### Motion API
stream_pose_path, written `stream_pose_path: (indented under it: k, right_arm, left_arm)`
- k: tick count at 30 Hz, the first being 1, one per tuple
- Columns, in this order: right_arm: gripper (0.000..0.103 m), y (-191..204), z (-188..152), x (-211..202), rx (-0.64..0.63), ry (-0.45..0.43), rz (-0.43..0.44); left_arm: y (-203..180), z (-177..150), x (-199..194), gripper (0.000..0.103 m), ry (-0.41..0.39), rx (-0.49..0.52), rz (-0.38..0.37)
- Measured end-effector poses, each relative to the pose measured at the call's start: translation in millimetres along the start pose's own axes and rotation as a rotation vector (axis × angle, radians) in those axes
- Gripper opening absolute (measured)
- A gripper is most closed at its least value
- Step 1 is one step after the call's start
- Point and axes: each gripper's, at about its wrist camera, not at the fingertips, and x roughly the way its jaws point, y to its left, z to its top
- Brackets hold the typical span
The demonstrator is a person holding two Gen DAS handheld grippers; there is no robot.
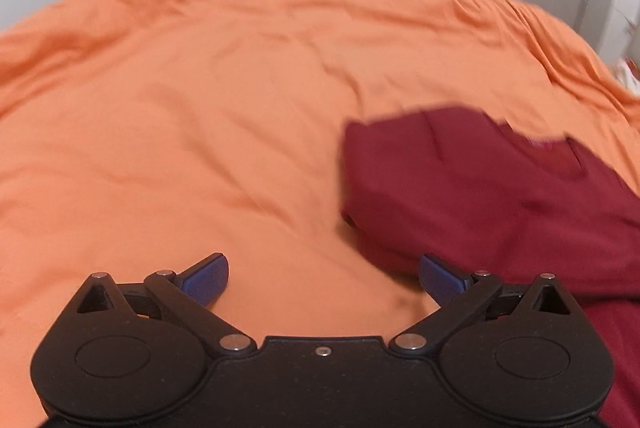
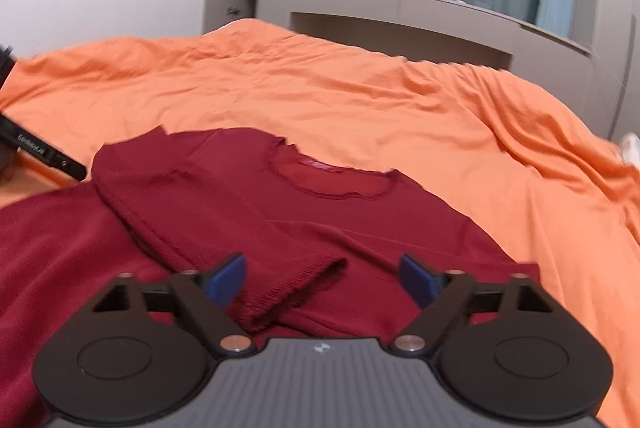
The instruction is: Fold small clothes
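Knit maroon sweater, sleeve folded

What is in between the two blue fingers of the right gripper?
In the right wrist view, the folded-over sleeve of the red shirt lies between the open right gripper's fingers, resting on the shirt, touching neither finger.

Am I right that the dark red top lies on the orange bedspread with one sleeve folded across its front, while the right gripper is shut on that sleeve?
Not quite: the right gripper is open, holding nothing, as the right wrist view shows. The dark red top does lie on the orange bedspread with one sleeve folded across its front.
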Motion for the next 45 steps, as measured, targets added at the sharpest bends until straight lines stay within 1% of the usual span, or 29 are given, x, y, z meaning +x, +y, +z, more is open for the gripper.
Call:
stream_pose_path:
  k: [1,2,3,6,9,12,14,16,17,19,20,22,23,25,26,28,31,33,34,36,37,38,39,40,42,45]
  right_arm:
    - [0.073,2.6,0.2,3.1,-0.012,0.003,0.008]
    - [0.071,5.7,-0.1,5.8,-0.022,0.005,0.019]
    - [0.07,8.6,-0.7,8.1,-0.03,0.009,0.028]
    - [0.069,11.1,-3.8,13.8,-0.036,0.02,0.031]
    - [0.07,9.4,-8.2,15.4,-0.017,0.023,0.038]
    - [0.07,6.2,-9.9,16.1,0.004,0.023,0.044]
    - [0.07,5.1,-10.8,17.6,0.007,0.025,0.051]
    - [0.069,6.7,-12.2,18.9,0.0,0.029,0.062]
    - [0.067,7.6,-12.7,19.7,-0.005,0.033,0.067]
    - [0.062,9.0,-13.4,20.2,-0.014,0.037,0.074]
    - [0.062,9.5,-13.7,20.2,-0.016,0.037,0.076]
    - [0.062,9.6,-14.3,20.4,-0.017,0.038,0.077]
    - [0.062,9.3,-14.6,20.5,-0.015,0.038,0.078]
    - [0.062,9.7,-15.0,20.8,-0.014,0.04,0.078]
    - [0.062,9.9,-15.2,20.8,-0.015,0.04,0.078]
    - [0.062,10.4,-15.4,20.3,-0.018,0.04,0.077]
    - [0.062,11.0,-15.3,19.6,-0.024,0.041,0.079]
    - [0.061,12.7,-15.1,20.4,-0.033,0.047,0.082]
    - [0.061,13.6,-14.9,21.4,-0.04,0.053,0.082]
    - [0.059,16.2,-15.1,22.6,-0.055,0.062,0.082]
    - [0.059,17.3,-15.4,22.7,-0.061,0.064,0.082]
    - [0.059,18.0,-15.8,22.5,-0.066,0.065,0.081]
    - [0.059,18.0,-16.0,22.5,-0.067,0.066,0.08]
    - [0.059,17.8,-16.4,22.3,-0.067,0.067,0.081]
    - [0.059,17.7,-16.8,21.9,-0.065,0.068,0.083]
    - [0.06,16.9,-16.5,21.5,-0.066,0.067,0.081]
  left_arm:
    - [-2.5,-2.4,3.4,0.1,0.014,0.018,-0.014]
    - [-6.3,-8.4,4.7,0.099,0.026,0.041,-0.019]
    - [-9.6,-9.0,7.0,0.099,0.034,0.064,-0.011]
    - [-25.7,-16.6,12.8,0.099,0.051,0.17,0.056]
    - [-44.8,-21.4,17.3,0.091,0.033,0.28,0.128]
    - [-54.0,-20.5,17.6,0.084,-0.007,0.342,0.16]
    - [-57.2,-17.6,17.1,0.077,-0.037,0.367,0.183]
    - [-60.0,-15.6,17.8,0.065,-0.061,0.388,0.192]
    - [-61.5,-14.9,18.3,0.061,-0.072,0.4,0.188]
    - [-64.6,-15.2,18.8,0.048,-0.089,0.428,0.175]
    - [-66.8,-15.7,17.8,0.045,-0.1,0.443,0.171]
    - [-71.1,-17.5,14.7,0.03,-0.123,0.472,0.154]
    - [-72.8,-18.3,12.7,0.026,-0.138,0.485,0.143]
    - [-74.4,-18.6,8.9,0.015,-0.164,0.499,0.127]
    - [-74.6,-18.7,7.0,0.014,-0.177,0.501,0.12]
    - [-74.2,-18.4,3.4,0.009,-0.201,0.498,0.111]
    - [-72.2,-18.4,-1.4,0.007,-0.23,0.481,0.105]
    - [-68.6,-16.7,-4.6,0.006,-0.239,0.444,0.105]
    - [-65.5,-14.5,-6.4,0.006,-0.233,0.407,0.108]
    - [-55.7,-8.8,-5.9,0.006,-0.188,0.314,0.105]
    - [-48.3,-5.1,-3.1,0.006,-0.136,0.244,0.098]
    - [-40.5,-4.1,0.6,0.006,-0.087,0.177,0.079]
    - [-31.9,-3.2,4.9,0.006,-0.045,0.112,0.043]
    - [-25.8,-3.7,8.4,0.006,-0.026,0.074,0.021]
    - [-20.4,-4.6,11.1,0.006,-0.01,0.044,0.006]
    - [-23.8,-5.9,11.4,0.006,0.001,0.056,0.02]
